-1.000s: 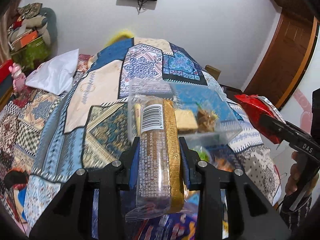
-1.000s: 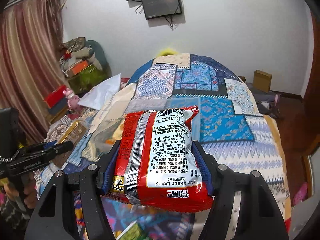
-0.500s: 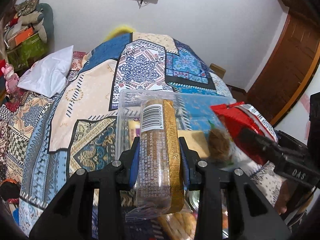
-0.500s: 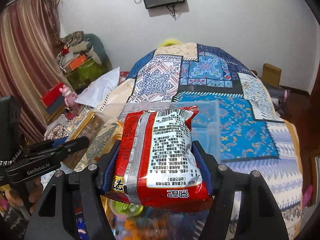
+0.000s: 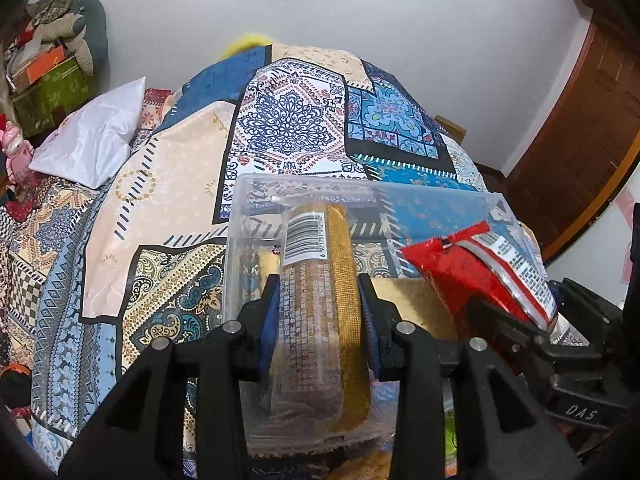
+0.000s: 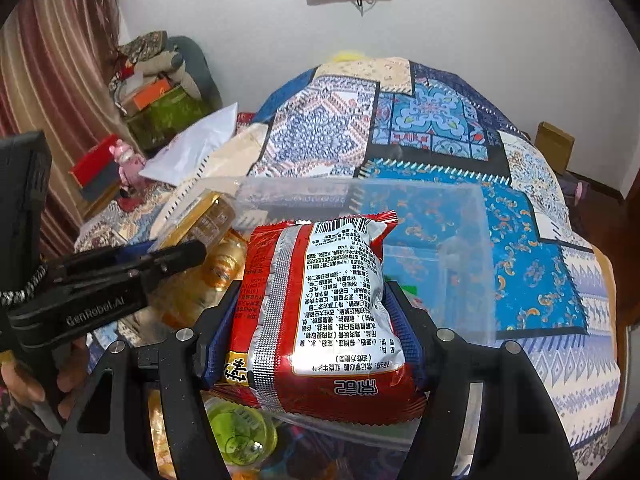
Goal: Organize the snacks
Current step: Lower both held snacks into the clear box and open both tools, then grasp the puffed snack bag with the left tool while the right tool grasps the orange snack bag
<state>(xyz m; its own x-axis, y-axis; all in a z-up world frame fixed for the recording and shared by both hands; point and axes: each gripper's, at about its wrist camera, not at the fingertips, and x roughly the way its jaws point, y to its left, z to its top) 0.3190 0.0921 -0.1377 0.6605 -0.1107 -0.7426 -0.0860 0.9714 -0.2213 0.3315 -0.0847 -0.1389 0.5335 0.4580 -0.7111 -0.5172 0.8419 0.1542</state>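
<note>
Nearest, the left gripper point(image 5: 318, 312) is clamped across a light, crushable gold snack pack point(image 5: 316, 300) and the right gripper point(image 6: 316, 316) squeezes a soft red pouch point(image 6: 320, 304) mid-body, both over the clear bin point(image 6: 460, 248).

Both claws are closing in over the clear bin point(image 5: 360, 200), the red packet point(image 6: 320, 304) nearing the gold packet point(image 5: 320, 312).

Clear bin point(image 6: 460, 240) contents largely hidden behind red packet point(image 6: 320, 312); print unreadable.
</note>
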